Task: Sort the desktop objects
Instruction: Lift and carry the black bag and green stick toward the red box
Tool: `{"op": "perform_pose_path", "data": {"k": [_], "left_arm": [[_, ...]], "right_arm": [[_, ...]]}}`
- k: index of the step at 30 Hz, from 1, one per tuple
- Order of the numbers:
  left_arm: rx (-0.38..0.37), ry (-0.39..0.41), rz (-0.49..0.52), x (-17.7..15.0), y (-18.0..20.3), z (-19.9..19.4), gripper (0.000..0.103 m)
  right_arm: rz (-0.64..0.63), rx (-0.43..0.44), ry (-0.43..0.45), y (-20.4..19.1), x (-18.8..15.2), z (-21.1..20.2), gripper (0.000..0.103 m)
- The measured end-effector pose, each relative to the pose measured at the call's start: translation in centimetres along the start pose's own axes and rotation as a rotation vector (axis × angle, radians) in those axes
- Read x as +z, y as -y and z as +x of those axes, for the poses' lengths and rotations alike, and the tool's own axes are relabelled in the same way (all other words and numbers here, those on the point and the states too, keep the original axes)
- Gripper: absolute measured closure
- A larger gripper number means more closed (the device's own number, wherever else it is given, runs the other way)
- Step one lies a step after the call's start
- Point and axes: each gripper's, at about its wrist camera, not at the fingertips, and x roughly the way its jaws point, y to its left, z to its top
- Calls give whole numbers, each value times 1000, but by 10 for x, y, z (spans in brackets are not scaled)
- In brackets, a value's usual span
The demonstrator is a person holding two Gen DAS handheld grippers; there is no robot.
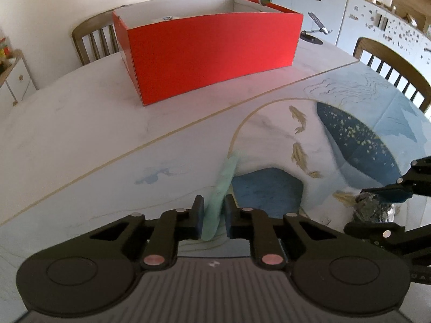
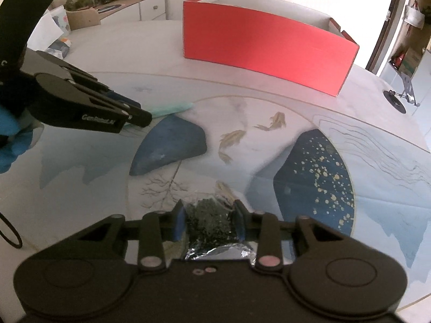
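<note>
My left gripper is shut on a pale green flat strip and holds it on edge above the painted table mat; the strip also shows in the right wrist view. My right gripper is shut on a dark crinkly foil packet, seen in the left wrist view at the right edge. An open red box with a white inside stands farther back on the table; it also shows in the right wrist view. The left gripper sits to the left of the right one.
A phone stand is right of the box. Wooden chairs stand at the far and right sides of the table. Papers and a bag lie at the far left table edge. Cabinets with clutter line the room.
</note>
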Motion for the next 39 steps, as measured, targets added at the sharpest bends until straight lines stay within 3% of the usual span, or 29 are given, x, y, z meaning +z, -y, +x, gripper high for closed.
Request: {"op": "perform_pose_path", "data": {"k": [21, 39], "left_arm": [[-21, 25, -59, 10, 25, -24, 93], [25, 48, -126, 36, 55, -60, 93]], "right_arm": [[23, -12, 42, 34, 6, -22, 72], [-13, 11, 104, 66, 25, -54, 72]]}}
